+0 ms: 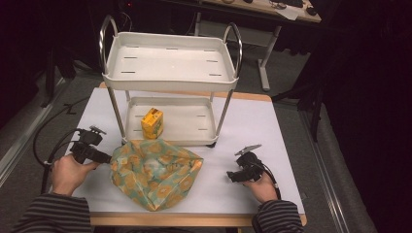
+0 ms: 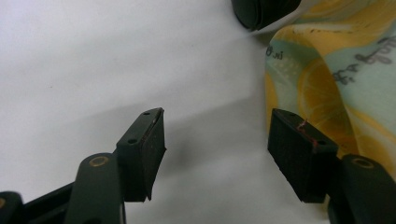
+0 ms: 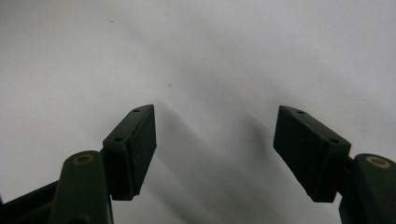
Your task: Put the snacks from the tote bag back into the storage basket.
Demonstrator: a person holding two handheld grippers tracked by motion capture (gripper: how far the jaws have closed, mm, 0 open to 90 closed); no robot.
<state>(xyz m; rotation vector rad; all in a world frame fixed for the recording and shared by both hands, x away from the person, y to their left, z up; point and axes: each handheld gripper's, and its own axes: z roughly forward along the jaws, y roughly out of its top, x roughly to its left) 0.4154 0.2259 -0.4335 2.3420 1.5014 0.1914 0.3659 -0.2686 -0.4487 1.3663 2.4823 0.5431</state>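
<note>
Left gripper (image 2: pixel 215 135), jaws apart and empty; lemon-print bag (image 2: pixel 336 70) lies just beside one jaw, not between.

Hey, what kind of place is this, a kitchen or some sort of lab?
Likely a lab or recording room, not a kitchen: a white table bearing a small two-tier cart, handheld grippers trailing cables, the left gripper beside a lemon-print bag, and dark surroundings with a desk behind.

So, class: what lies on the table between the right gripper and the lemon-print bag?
Nothing. In the high view, the stretch of white table between the right gripper and the lemon-print bag is bare.
</note>
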